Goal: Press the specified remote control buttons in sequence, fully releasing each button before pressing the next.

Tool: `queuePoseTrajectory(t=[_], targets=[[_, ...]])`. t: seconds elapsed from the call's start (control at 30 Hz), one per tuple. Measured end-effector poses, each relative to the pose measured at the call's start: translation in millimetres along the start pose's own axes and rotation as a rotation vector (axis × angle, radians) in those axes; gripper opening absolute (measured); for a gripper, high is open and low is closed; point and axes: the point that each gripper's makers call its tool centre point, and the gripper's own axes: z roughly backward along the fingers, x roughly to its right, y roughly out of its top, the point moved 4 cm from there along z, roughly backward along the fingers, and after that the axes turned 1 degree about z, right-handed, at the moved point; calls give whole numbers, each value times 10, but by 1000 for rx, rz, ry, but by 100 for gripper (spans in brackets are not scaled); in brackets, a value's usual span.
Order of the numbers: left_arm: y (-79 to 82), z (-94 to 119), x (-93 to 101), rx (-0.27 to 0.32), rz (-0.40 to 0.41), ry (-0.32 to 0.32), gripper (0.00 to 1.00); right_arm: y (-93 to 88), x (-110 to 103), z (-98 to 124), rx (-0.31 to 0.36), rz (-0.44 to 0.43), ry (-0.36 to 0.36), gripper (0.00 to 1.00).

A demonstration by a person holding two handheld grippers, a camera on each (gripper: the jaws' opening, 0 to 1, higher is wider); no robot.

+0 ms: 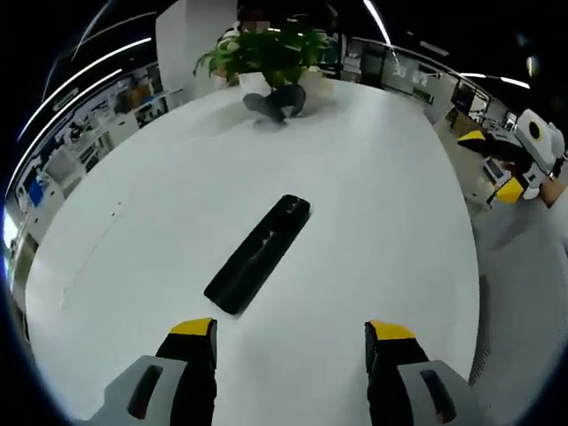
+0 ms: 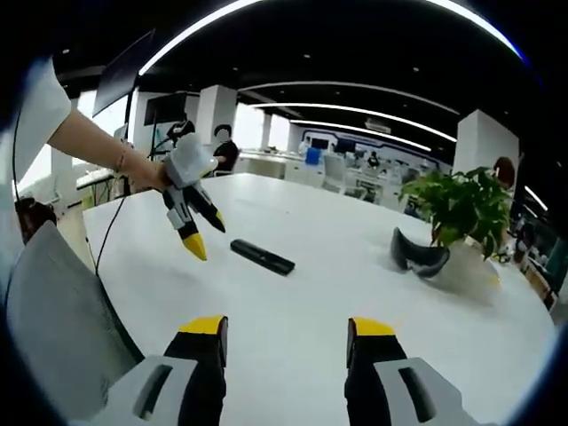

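The black remote (image 1: 258, 254) lies flat on the white table (image 1: 382, 195), untouched. The left gripper (image 1: 291, 333) hovers near it, jaws wide; the right gripper (image 2: 286, 330) hangs back, also wide.

A long black slab-shaped remote control (image 1: 259, 254) lies flat near the middle of the wide white tabletop (image 1: 382, 195). Beyond it, at the far edge, a leafy green potted plant (image 1: 275, 51) stands with a dark curved headset (image 1: 275, 104) just before it.

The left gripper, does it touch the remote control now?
No, the left gripper hangs above the table, apart from the remote control.
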Motion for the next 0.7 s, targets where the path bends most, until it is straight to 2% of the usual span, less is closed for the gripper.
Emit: queuePoseTrajectory(t=[0.3, 0.4, 0.7], targets=[[125, -126, -131, -74, -87, -47, 70, -25, 19, 2, -20, 11, -13, 48], [163, -168, -128, -106, -112, -83, 70, -36, 21, 3, -27, 12, -15, 46], [120, -290, -244, -218, -198, -115, 70, -63, 7, -6, -50, 21, -7, 43]])
